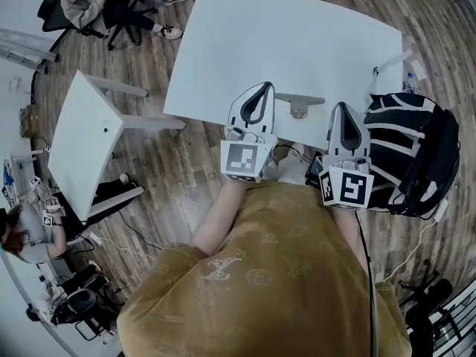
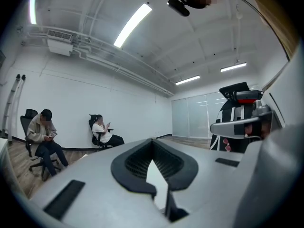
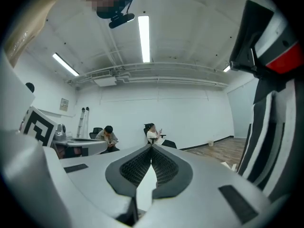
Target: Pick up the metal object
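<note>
A small grey metal object (image 1: 300, 104) lies on the near edge of the white table (image 1: 297, 43). My left gripper (image 1: 265, 87) sits just left of the object with its jaws shut and nothing between them; its tips meet in the left gripper view (image 2: 153, 140). To the right of the object, my right gripper (image 1: 342, 106) is also shut and empty, its tips closed in the right gripper view (image 3: 152, 146). Both point level over the table's near edge. Neither gripper view shows the metal object.
A black and white backpack (image 1: 405, 151) stands close to the right of the right gripper. A second white table (image 1: 85, 136) stands to the left on the wooden floor. Seated people (image 1: 111, 2) are at the far left. Cables lie on the floor.
</note>
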### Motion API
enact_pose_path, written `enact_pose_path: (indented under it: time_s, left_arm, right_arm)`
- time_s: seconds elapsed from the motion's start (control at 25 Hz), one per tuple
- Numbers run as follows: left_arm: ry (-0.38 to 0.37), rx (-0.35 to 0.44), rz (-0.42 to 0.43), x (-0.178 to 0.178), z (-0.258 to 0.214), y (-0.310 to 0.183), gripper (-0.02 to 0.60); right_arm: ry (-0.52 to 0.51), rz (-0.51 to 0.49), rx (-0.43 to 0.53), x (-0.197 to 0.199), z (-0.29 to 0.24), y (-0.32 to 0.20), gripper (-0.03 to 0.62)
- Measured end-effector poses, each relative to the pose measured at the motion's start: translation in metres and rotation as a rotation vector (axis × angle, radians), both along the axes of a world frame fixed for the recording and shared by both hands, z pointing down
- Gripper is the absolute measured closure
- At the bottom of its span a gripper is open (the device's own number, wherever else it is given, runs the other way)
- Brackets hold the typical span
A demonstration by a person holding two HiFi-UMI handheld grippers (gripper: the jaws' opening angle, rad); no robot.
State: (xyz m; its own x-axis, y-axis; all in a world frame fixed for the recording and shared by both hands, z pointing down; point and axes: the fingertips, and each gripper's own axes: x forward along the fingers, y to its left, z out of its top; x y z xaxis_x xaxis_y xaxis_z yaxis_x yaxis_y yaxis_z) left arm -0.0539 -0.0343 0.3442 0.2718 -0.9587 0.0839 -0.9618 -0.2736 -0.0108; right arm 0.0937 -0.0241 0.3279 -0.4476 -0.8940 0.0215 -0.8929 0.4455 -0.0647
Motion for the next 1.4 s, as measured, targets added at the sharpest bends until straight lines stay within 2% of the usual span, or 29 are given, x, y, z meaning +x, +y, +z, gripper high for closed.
enact_pose_path:
  time_s: [0.2, 0.44, 0.64, 0.76, 1.12, 1.4]
  left_arm:
    - [-0.002, -0.006, -0.001, -0.004, 0.001, -0.015, 0.575]
    - [0.002, -0.001, 0.024, -0.007, 0.001, -0.044, 0.575]
    - [-0.014, -0.024, 0.088, -0.004, 0.014, -0.061, 0.575]
    - [0.003, -0.055, 0.12, 0.0, 0.026, -0.067, 0.575]
    - [-0.015, -0.135, 0.145, 0.002, 0.07, -0.07, 0.575]
    - [-0.034, -0.212, 0.193, 0.012, 0.108, -0.062, 0.575]
  right_arm:
    - [-0.123, -0.043, -0.074, -0.002, 0.004, -0.013, 0.585]
    - [0.025, 0.033, -0.087, -0.006, 0.016, -0.034, 0.585]
    - [-0.018, 0.065, -0.144, -0.007, 0.028, -0.047, 0.585]
    - [-0.052, 0.048, -0.206, -0.01, 0.041, -0.053, 0.585]
    - [-0.129, -0.005, -0.433, -0.024, 0.102, -0.051, 0.585]
    - [-0.173, 0.024, -0.585, -0.028, 0.15, -0.045, 0.585]
